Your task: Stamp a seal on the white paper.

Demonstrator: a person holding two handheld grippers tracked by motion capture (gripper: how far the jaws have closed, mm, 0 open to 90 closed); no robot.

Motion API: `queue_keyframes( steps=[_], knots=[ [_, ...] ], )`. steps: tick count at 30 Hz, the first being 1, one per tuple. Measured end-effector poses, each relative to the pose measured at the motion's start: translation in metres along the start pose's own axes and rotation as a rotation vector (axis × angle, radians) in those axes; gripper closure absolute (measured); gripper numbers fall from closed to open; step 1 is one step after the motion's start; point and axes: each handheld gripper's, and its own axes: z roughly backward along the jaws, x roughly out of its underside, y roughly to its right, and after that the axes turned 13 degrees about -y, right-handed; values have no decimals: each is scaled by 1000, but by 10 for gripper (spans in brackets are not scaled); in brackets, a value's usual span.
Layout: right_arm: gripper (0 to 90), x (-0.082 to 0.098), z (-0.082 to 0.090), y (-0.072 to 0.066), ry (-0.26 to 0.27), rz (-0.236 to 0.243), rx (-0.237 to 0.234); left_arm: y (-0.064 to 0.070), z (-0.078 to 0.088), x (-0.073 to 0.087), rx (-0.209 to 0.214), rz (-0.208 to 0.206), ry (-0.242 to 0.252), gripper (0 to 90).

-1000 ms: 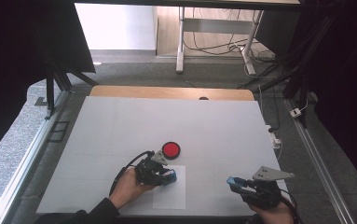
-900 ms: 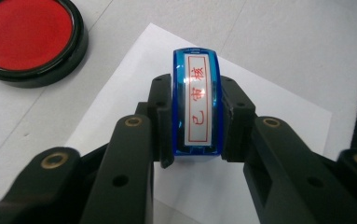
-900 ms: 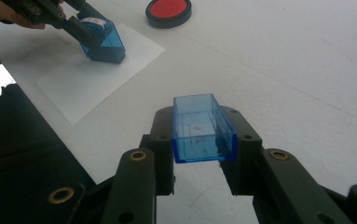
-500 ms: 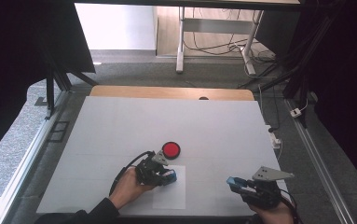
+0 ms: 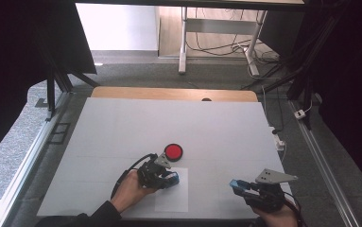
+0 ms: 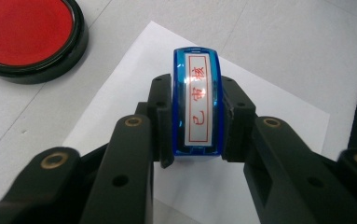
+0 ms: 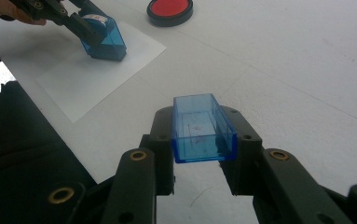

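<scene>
Stamp (image 6: 197,105), clamped in the left gripper (image 6: 196,122), stands on the paper sheet (image 6: 278,112) beside the red ink pad (image 6: 27,35), label up. Right gripper (image 7: 204,140) pinches its blue cap (image 7: 203,128), hollow upward, well away from the sheet.

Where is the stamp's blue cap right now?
The blue cap is clamped in the right tool, near the table's front right edge in the high view, well right of the sheet of paper.

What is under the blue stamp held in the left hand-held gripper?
The blue stamp stands on a white paper sheet on the table. Its underside, and any print beneath it, is covered.
</scene>
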Motion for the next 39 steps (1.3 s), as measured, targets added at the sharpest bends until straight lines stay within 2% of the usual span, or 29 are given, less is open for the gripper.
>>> queue_keyframes(
  steps=[3,9,15,26,39],
  knots=[
    [684,0,0,0,1,4,-1,2,0,-1,-12,-11,-6,703],
    [683,0,0,0,2,5,-2,-1,0,0,3,-4,4,703],
    [683,0,0,0,2,7,-2,0,1,0,-2,-21,8,701],
    [682,0,0,0,3,6,-3,-2,15,2,36,-18,64,701],
    [683,1,0,0,6,2,-6,-3,33,4,69,-37,116,701]
  ],
)
